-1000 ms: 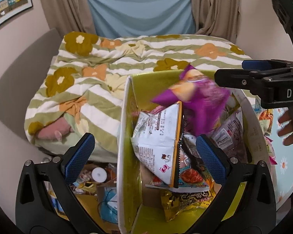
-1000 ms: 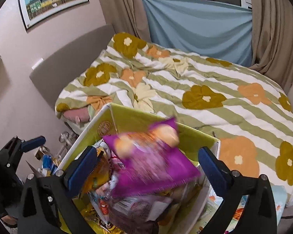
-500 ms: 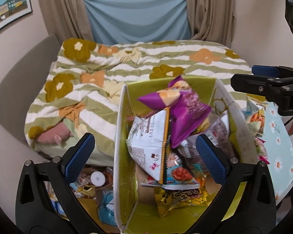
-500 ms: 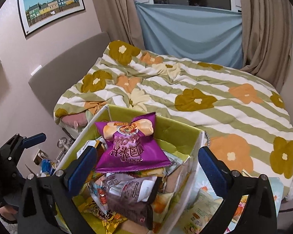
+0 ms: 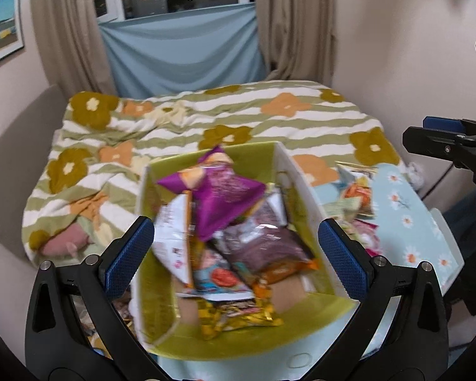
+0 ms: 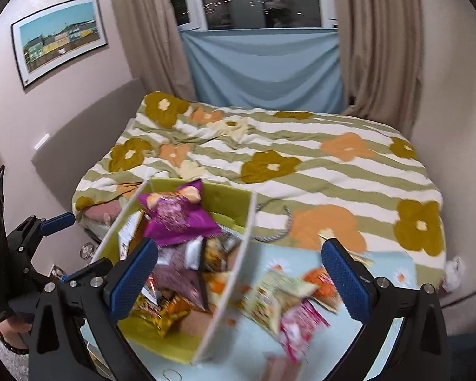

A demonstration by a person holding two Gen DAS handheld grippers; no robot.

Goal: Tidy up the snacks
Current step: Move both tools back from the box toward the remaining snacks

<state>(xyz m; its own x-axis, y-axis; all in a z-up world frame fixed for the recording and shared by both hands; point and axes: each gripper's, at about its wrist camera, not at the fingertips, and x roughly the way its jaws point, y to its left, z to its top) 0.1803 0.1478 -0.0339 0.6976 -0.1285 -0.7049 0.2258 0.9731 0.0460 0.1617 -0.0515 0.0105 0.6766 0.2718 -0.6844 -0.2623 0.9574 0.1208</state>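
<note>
A yellow-green storage box (image 5: 247, 325) with white outer walls holds several snack packs. A purple snack bag (image 5: 219, 193) lies on top of the pile; it also shows in the right wrist view (image 6: 177, 219). A white pack (image 5: 174, 231) stands on edge at the box's left. My left gripper (image 5: 234, 254) is open and empty above the box. My right gripper (image 6: 239, 274) is open and empty over the box's right wall (image 6: 234, 273). Loose snack packs (image 6: 279, 295) lie on the light blue daisy-print surface (image 6: 247, 346) right of the box.
A bed with a green-striped flower quilt (image 6: 301, 165) lies behind the box. Clutter (image 5: 123, 304) sits low on the floor left of the box. Curtains (image 6: 380, 41) and a blue cloth (image 6: 263, 70) hang at the back. A framed picture (image 6: 60, 38) hangs on the left wall.
The purple bag fell from the air onto the pile and now rests there. Both grippers have pulled back and up; the right one has shifted right toward the loose packs.
</note>
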